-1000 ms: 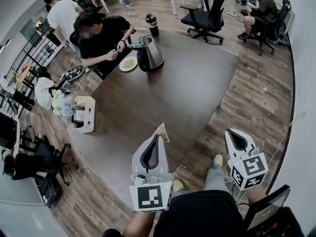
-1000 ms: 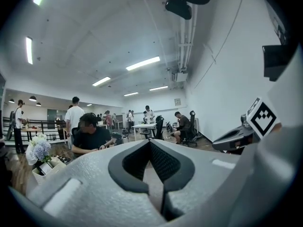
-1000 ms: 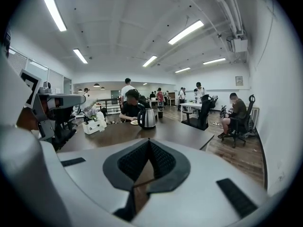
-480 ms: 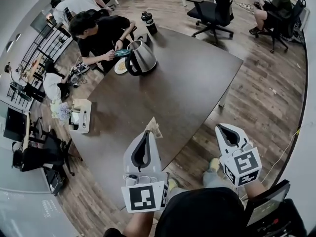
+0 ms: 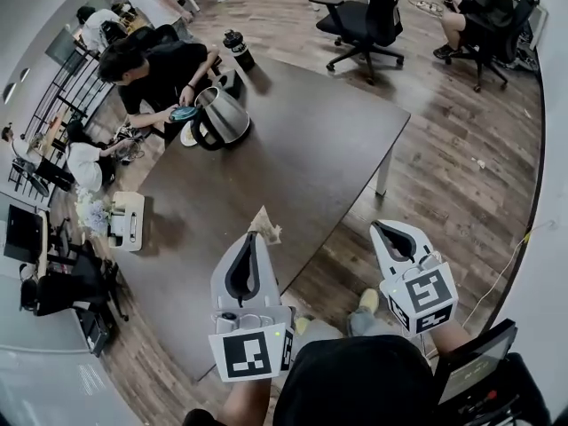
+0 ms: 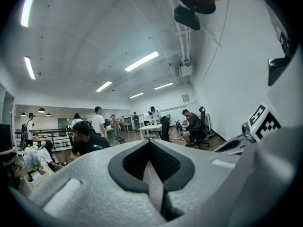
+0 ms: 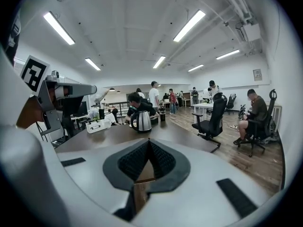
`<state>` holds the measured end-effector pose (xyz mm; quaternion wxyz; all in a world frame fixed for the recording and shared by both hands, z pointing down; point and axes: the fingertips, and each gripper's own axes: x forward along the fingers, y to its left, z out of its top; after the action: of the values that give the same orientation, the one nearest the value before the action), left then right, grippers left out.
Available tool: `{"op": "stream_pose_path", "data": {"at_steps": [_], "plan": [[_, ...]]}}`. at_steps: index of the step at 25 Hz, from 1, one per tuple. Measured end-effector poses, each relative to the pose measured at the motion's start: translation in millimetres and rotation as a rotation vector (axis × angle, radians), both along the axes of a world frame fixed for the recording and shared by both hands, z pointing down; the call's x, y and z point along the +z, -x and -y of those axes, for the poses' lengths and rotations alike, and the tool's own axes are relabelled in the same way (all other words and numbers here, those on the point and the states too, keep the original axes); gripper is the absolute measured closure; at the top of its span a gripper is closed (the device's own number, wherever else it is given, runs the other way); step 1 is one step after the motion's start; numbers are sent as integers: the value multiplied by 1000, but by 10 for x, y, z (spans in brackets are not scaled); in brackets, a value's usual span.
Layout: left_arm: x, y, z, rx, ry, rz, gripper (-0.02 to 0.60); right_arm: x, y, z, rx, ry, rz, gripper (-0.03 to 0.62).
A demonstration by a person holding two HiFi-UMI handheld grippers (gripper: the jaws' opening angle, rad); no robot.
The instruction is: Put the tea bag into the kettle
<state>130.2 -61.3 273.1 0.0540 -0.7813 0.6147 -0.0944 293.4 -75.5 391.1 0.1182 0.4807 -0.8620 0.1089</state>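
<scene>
A tan tea bag [image 5: 264,224] sticks out from the tips of my left gripper [image 5: 256,236], which is shut on it above the near edge of the dark table [image 5: 311,149]. In the left gripper view a thin tan strip of the tea bag [image 6: 152,183] shows between the closed jaws. The steel kettle [image 5: 217,118] with a black handle stands at the table's far left, well away from both grippers; it also shows in the right gripper view as the kettle [image 7: 141,121]. My right gripper [image 5: 380,226] is shut on nothing and hangs over the wooden floor, right of the table.
A seated person [image 5: 151,69] leans on the table beside the kettle, with a plate [image 5: 188,133] there. A black bottle [image 5: 238,50] stands at the far corner. A white box [image 5: 124,220] sits at the left edge. Office chairs [image 5: 368,16] stand beyond.
The head view has swung: kettle and table slid left in the picture. Both grippers drifted slightly left and stay shut, the tea bag still in the left one.
</scene>
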Motion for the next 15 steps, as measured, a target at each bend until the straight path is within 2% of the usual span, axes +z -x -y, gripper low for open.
{"op": "stream_pose_path", "data": {"at_steps": [15], "plan": [[-79,-169,400,-3,-42,-24,575,-154,-116,382,-29,-51,-15,592]]}}
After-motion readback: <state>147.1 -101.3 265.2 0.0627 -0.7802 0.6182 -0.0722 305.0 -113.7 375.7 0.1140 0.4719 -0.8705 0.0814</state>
